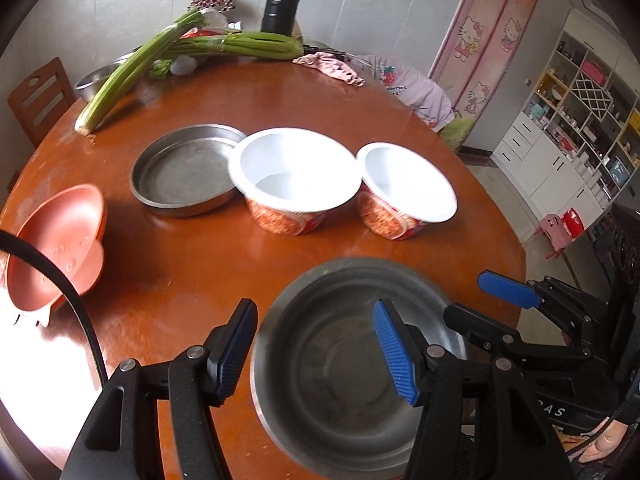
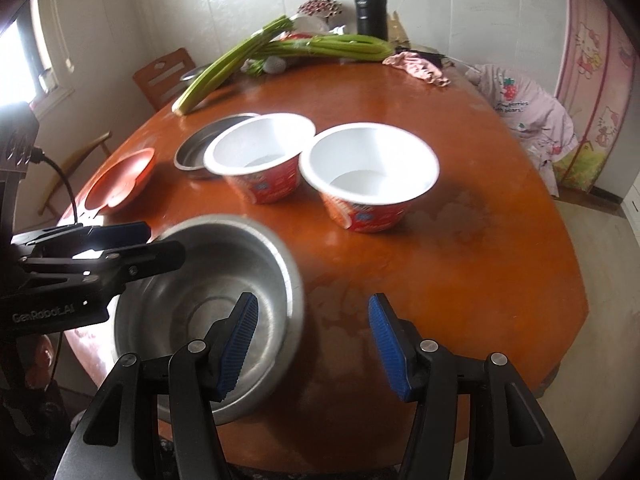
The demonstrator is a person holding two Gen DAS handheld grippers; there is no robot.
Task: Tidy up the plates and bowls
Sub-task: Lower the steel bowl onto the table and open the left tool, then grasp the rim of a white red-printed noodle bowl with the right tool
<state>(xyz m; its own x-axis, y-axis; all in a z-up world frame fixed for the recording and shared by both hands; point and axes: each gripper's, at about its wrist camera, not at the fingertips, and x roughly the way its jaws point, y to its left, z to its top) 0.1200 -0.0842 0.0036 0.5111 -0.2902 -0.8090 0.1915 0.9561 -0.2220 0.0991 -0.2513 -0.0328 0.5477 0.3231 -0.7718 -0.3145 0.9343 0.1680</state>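
Observation:
A steel bowl (image 1: 340,384) (image 2: 188,300) lies near the front edge of the round orange table (image 1: 192,264) and looks blurred. My left gripper (image 1: 316,350) straddles its left rim with the jaws apart, no pad pressing on it. Over the opposite rim, my right gripper (image 2: 314,342) (image 1: 466,298) has one finger above the bowl's inside and the other outside it, also open. Two white paper bowls with red sides (image 1: 294,180) (image 1: 404,188) stand mid-table. Left of them lies a flat steel plate (image 1: 186,170), and a pink plastic dish (image 1: 60,248) is at the far left.
Celery stalks (image 1: 132,68), a black flask (image 1: 280,2), a pink cloth (image 1: 332,66) and a steel basin (image 1: 96,80) crowd the table's far side. A wooden chair (image 1: 38,98) stands at the left. White shelves (image 1: 580,120) line the right wall.

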